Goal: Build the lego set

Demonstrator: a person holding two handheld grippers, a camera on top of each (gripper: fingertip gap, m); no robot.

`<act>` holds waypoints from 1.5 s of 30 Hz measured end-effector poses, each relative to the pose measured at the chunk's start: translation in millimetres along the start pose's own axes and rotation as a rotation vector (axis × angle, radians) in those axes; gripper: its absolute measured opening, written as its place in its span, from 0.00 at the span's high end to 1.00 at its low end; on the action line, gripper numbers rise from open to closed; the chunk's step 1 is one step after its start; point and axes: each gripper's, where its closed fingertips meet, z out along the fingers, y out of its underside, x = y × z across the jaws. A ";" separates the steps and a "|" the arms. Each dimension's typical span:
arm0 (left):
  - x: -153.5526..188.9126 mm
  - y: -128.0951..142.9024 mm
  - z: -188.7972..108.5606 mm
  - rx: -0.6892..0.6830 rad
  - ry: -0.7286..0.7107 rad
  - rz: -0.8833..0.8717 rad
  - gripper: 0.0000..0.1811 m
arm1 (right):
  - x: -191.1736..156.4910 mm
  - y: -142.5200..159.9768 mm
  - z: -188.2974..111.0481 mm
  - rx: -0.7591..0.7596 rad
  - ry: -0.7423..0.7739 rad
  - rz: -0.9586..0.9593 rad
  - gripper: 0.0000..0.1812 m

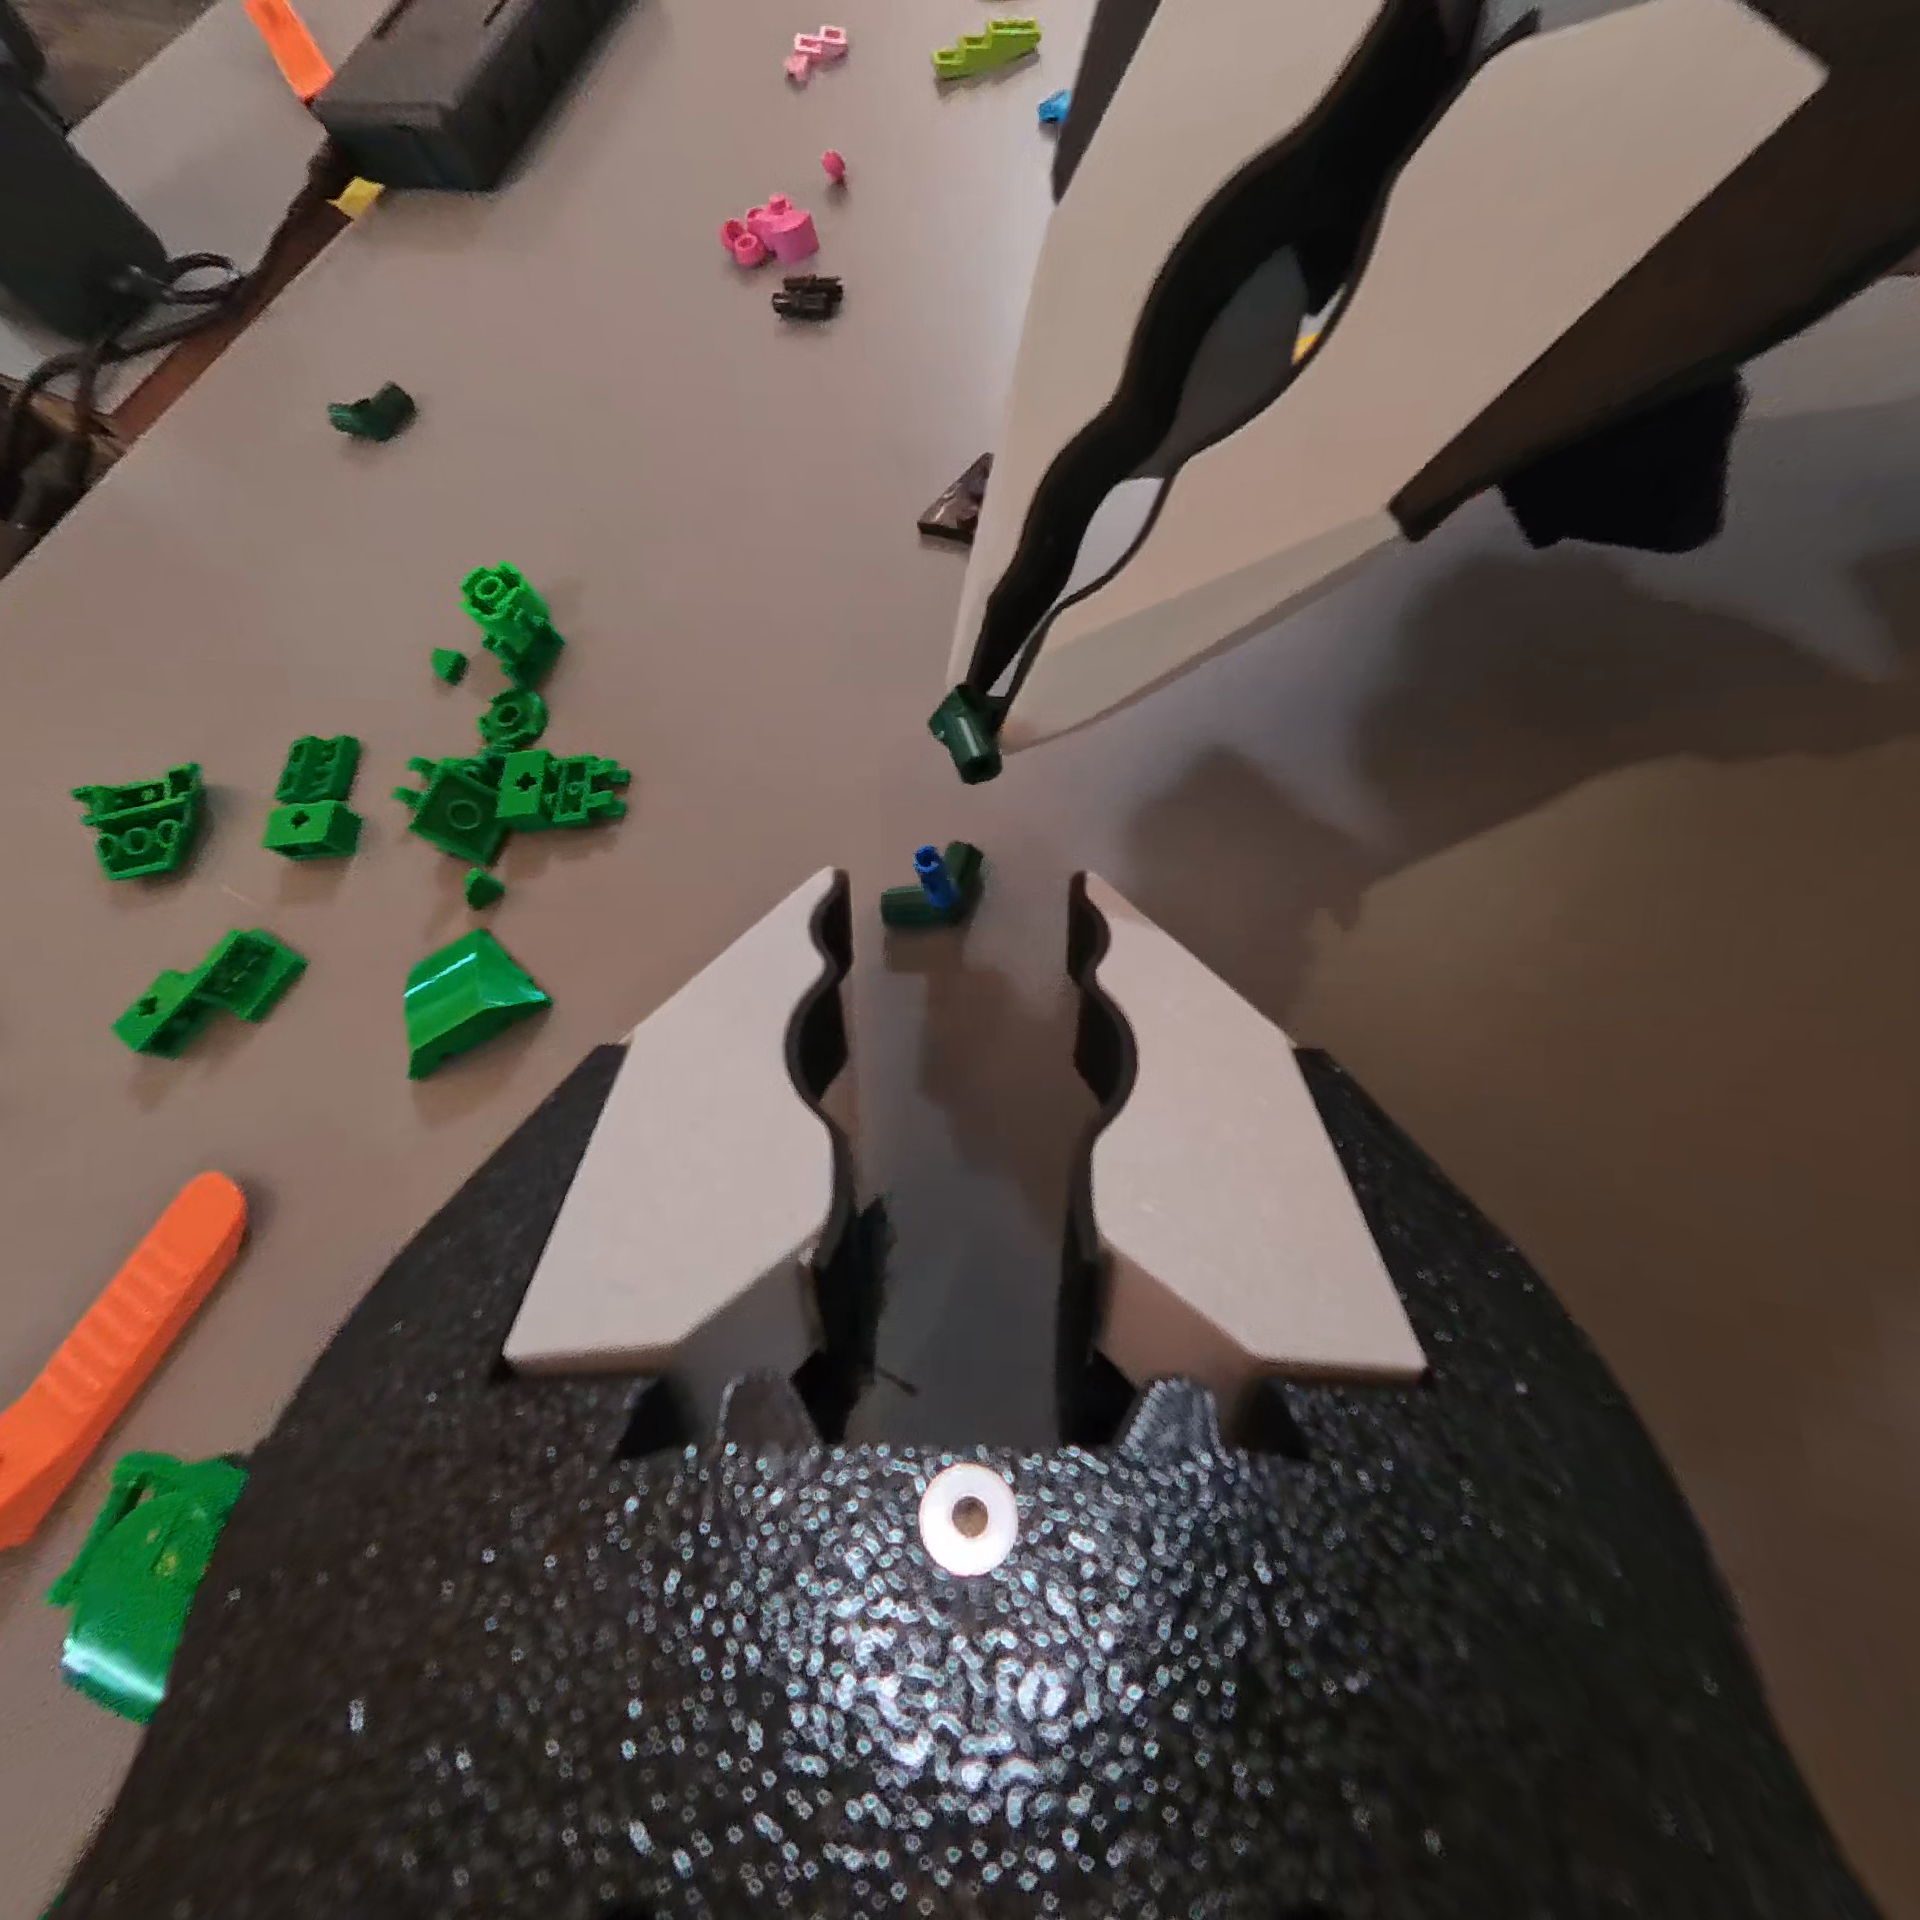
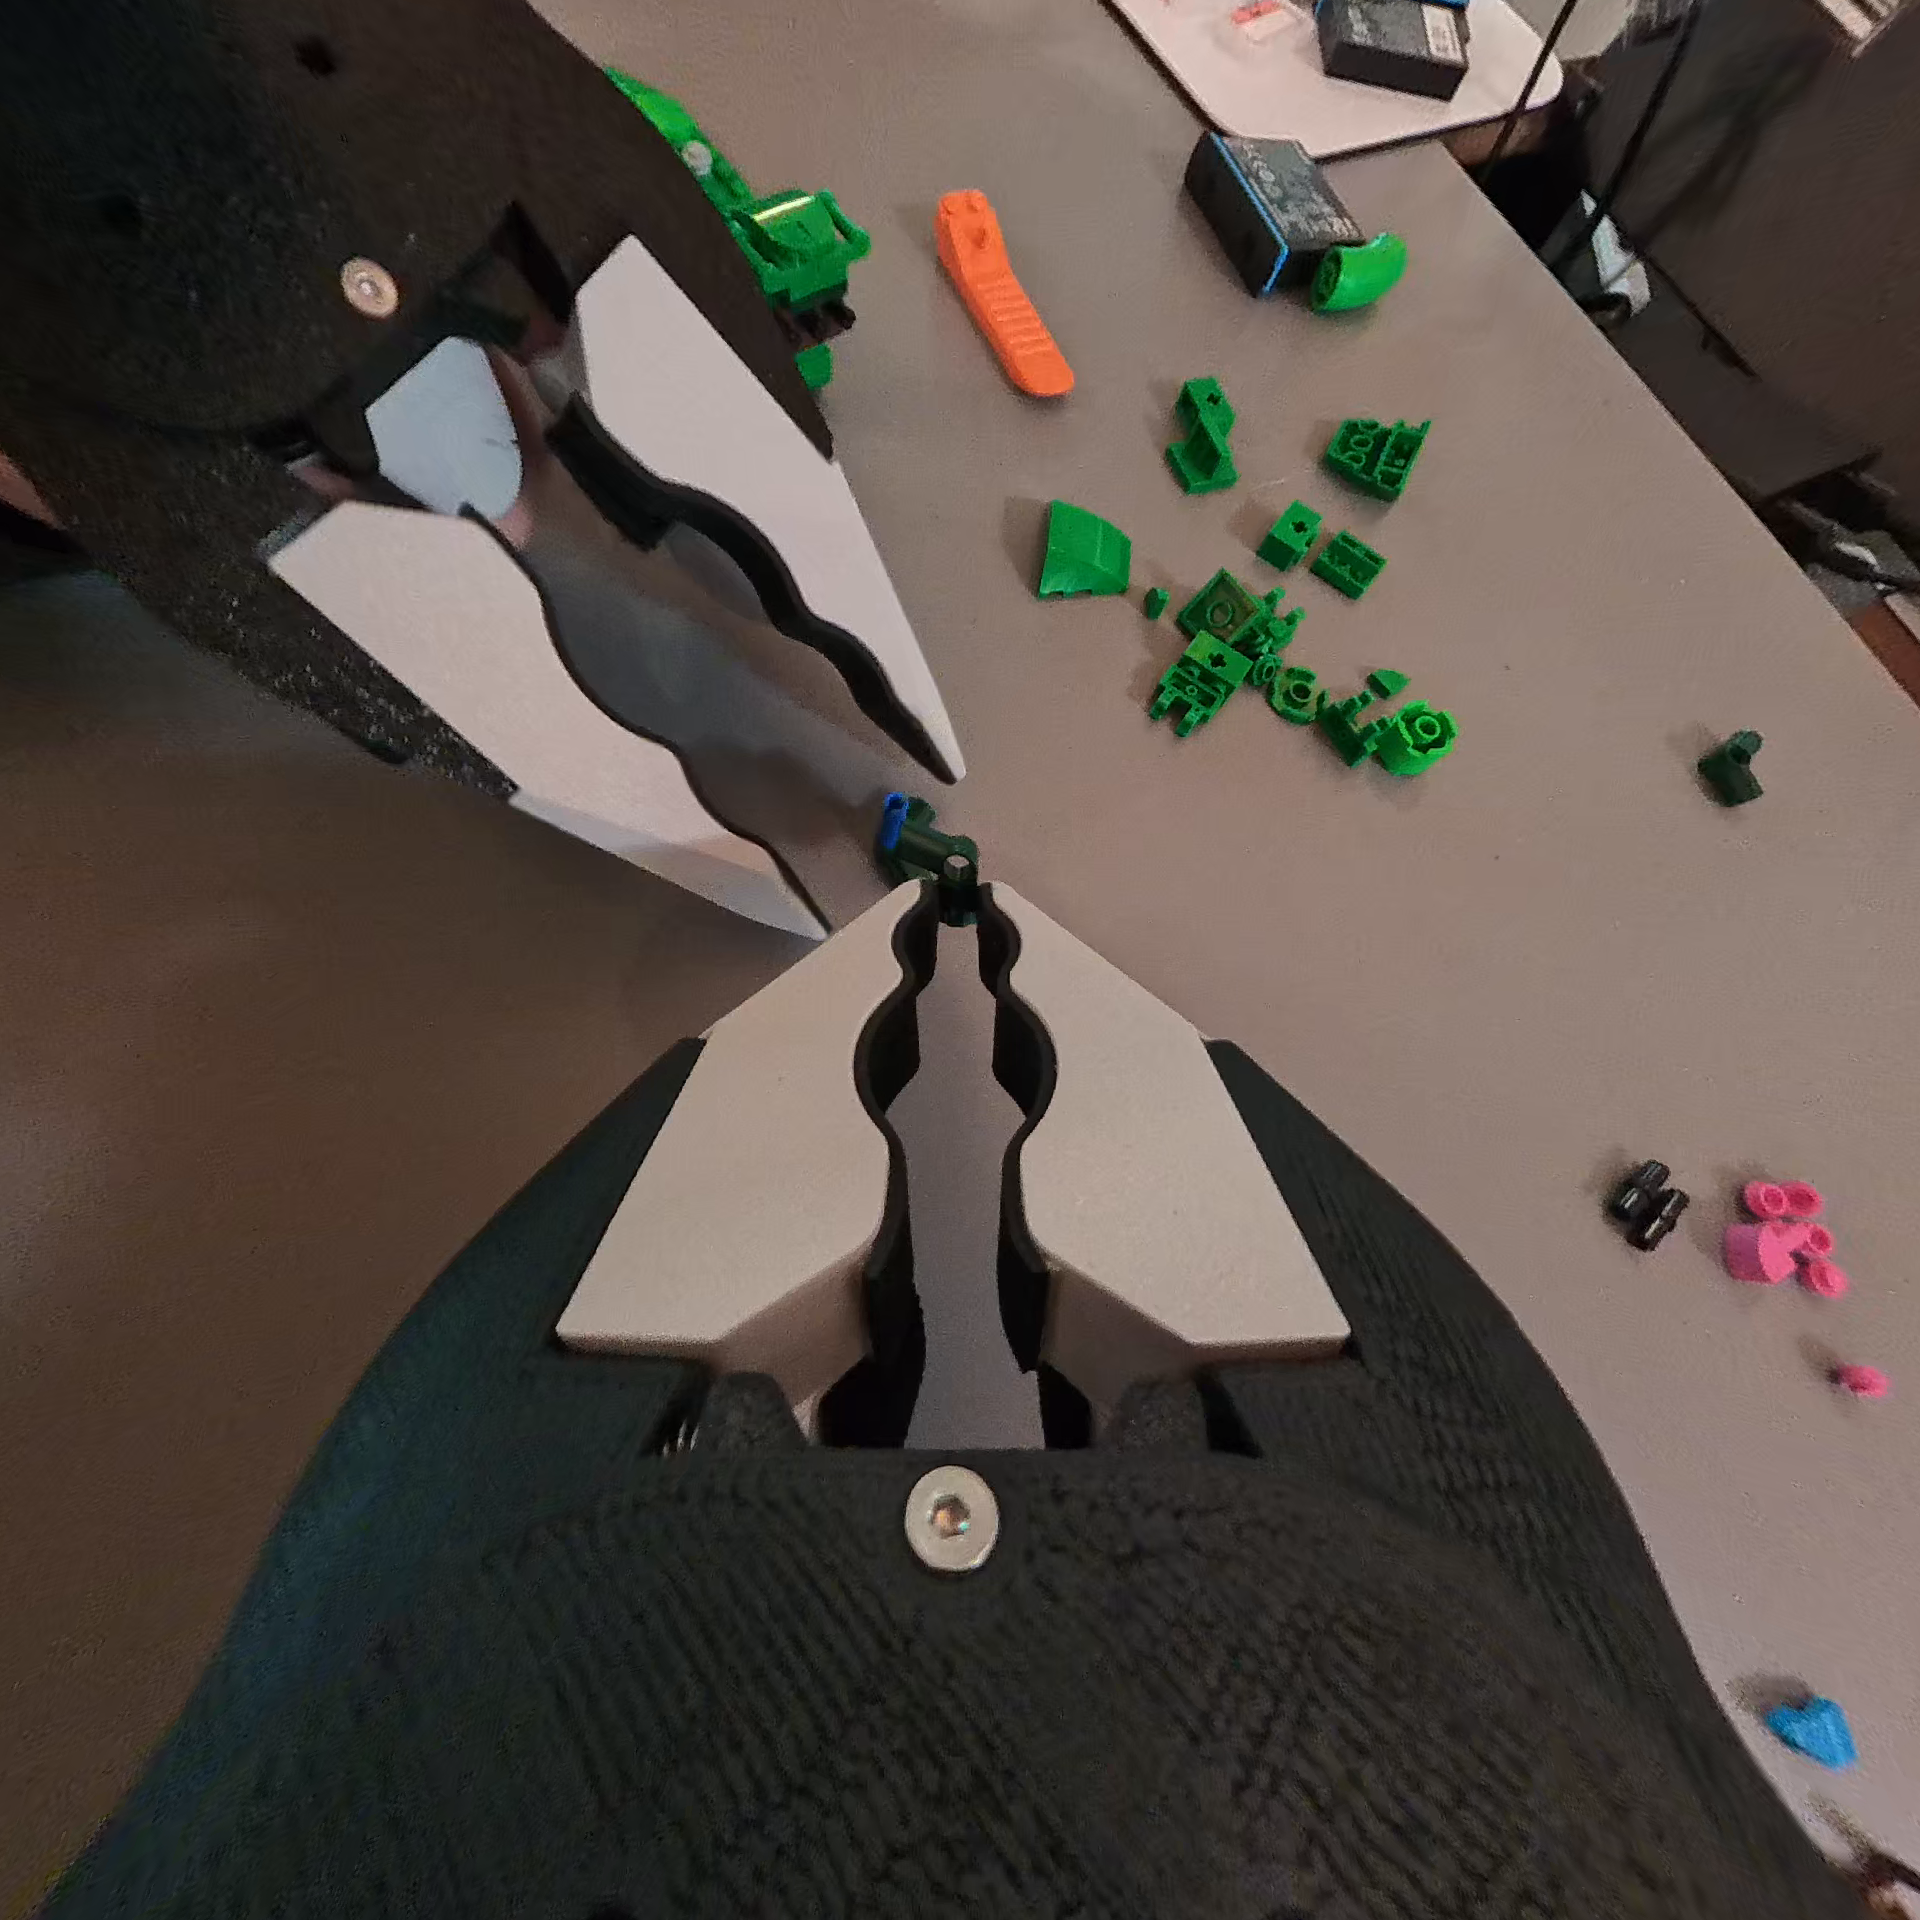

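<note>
Dark green connector (image 1: 966, 740) pinched at tips of right gripper (image 1: 992, 717), centre of left wrist view, lifted clear of the table. Second dark green elbow with blue pin (image 1: 932, 883) lying on grey table (image 1: 675, 436) just beyond the parted, empty fingers of left gripper (image 1: 961, 894).

Right wrist view: same connector (image 2: 954, 883) clamped at tips of right gripper (image 2: 956, 902), centre frame; blue-pinned elbow (image 2: 904, 831) just beyond; left gripper (image 2: 894, 842) entering from upper left, spread wide.

Bright green bricks (image 1: 468, 769) clustered mid-left, orange brick separator (image 1: 114, 1340) lower left, pink pieces (image 1: 771, 231) at top.

Seen only from right wrist: blue piece (image 2: 1813, 1733) lower right, black box (image 2: 1262, 213) and second table (image 2: 1247, 94) at top.
</note>
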 end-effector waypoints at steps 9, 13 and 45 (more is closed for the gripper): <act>23.9 -30.2 -26.2 0.213 0.217 0.003 0.78 | -22.9 -14.5 -15.0 0.167 0.001 -0.502 0.97; 28.5 -36.9 -33.1 0.269 0.326 -0.118 0.84 | -27.6 -24.1 -25.0 0.237 0.098 -0.728 0.97; 5.6 -113.2 -102.8 0.818 -0.393 0.364 0.98 | -25.8 -104.4 -85.5 0.920 -0.759 0.681 0.89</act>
